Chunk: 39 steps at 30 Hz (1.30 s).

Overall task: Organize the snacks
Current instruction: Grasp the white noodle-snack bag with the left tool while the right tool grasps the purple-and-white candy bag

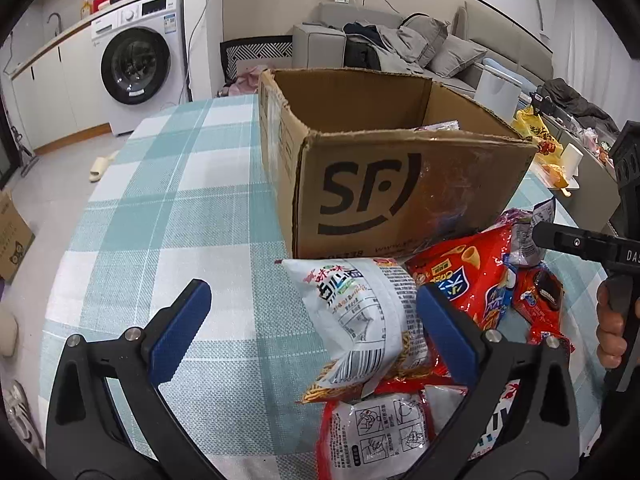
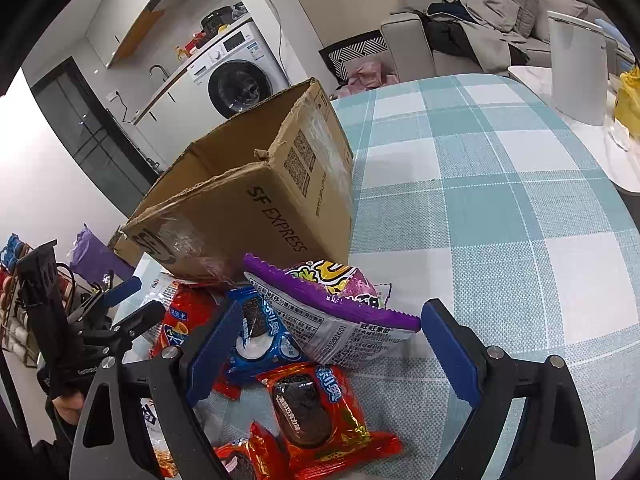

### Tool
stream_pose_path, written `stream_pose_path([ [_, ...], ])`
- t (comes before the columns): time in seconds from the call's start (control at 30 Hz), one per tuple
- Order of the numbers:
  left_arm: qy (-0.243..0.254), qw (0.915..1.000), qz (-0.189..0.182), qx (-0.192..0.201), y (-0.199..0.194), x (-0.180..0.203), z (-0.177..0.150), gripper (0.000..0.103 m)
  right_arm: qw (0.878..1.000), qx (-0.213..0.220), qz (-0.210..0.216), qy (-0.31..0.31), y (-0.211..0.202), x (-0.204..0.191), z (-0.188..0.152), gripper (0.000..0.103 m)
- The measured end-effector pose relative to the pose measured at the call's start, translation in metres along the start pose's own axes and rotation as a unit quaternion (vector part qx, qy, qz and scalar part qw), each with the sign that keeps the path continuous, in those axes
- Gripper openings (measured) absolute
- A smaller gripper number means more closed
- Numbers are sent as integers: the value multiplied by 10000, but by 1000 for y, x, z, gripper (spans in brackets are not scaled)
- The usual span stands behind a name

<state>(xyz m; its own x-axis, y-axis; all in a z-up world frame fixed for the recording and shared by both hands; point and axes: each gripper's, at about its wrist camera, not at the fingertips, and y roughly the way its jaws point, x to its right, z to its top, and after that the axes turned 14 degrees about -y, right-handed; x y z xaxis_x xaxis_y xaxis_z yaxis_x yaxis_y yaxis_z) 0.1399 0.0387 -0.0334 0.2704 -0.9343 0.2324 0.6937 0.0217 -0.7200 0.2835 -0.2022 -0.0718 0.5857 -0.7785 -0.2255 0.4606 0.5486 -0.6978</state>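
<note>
An open cardboard box [image 1: 400,176] marked SF stands on the checked tablecloth; it also shows in the right wrist view [image 2: 256,208]. A pile of snack packs lies in front of it. My left gripper [image 1: 316,320] is open, its right finger beside a white noodle-snack pack [image 1: 360,312] that lies between the fingers. A red snack bag [image 1: 472,276] lies to its right. My right gripper [image 2: 332,344] is open above a purple candy pack [image 2: 332,304], a blue cookie pack [image 2: 260,340] and a red cookie pack [image 2: 316,404]. Neither gripper holds anything.
The checked tablecloth [image 1: 180,200] extends left of the box and also right of it [image 2: 500,200]. A white appliance [image 2: 576,68] and a yellow bag [image 2: 628,100] stand on a side table. A washing machine [image 1: 136,60] and a sofa [image 1: 400,40] are behind.
</note>
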Motion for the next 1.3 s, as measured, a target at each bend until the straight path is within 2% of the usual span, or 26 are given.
stream_pose_path([
  [0.1, -39, 9998, -87, -156, 8, -3, -1, 102, 10000, -1, -28, 31, 4, 0, 0, 92],
  [0.27, -161, 9989, -207, -380, 21, -5, -4, 102, 9999, -40, -78, 69, 10, -1, -1, 85],
  [0.4, -355, 9975, -305, -525, 31, -12, -3, 100, 9999, -13, -86, 100, 11, -1, -1, 85],
  [0.5, -462, 9959, -485, -610, 37, -17, -1, 92, 9999, -1, -105, 110, 12, 0, -2, 82],
  [0.57, -468, 9949, -603, -660, 39, -18, -1, 81, 9998, 4, -102, 141, 13, 1, -2, 79],
  [0.6, -478, 9944, -662, -677, 40, -17, -1, 79, 9998, -8, -113, 162, 15, 2, -3, 77],
  [0.87, -394, 9935, -836, -670, 42, -13, -1, 52, 9995, -17, -61, 317, 18, 3, -5, 72],
  [1.03, -367, 9933, -879, -661, 42, -13, 0, 46, 9992, 17, 133, 374, 18, 5, -6, 64],
  [1.07, -362, 9933, -882, -655, 40, -12, -1, 45, 9992, 43, 171, 351, 18, 4, -6, 57],
  [1.17, -341, 9935, -896, -606, 35, -11, -2, 44, 9993, 93, 229, 271, 15, 1, -4, 54],
  [1.2, -341, 9936, -905, -584, 31, -11, -4, 44, 9994, 120, 245, 234, 14, -1, -4, 48],
  [1.3, -283, 9945, -893, -480, 22, -7, -5, 44, 9992, 189, 327, 146, 10, -5, -2, 47],
])
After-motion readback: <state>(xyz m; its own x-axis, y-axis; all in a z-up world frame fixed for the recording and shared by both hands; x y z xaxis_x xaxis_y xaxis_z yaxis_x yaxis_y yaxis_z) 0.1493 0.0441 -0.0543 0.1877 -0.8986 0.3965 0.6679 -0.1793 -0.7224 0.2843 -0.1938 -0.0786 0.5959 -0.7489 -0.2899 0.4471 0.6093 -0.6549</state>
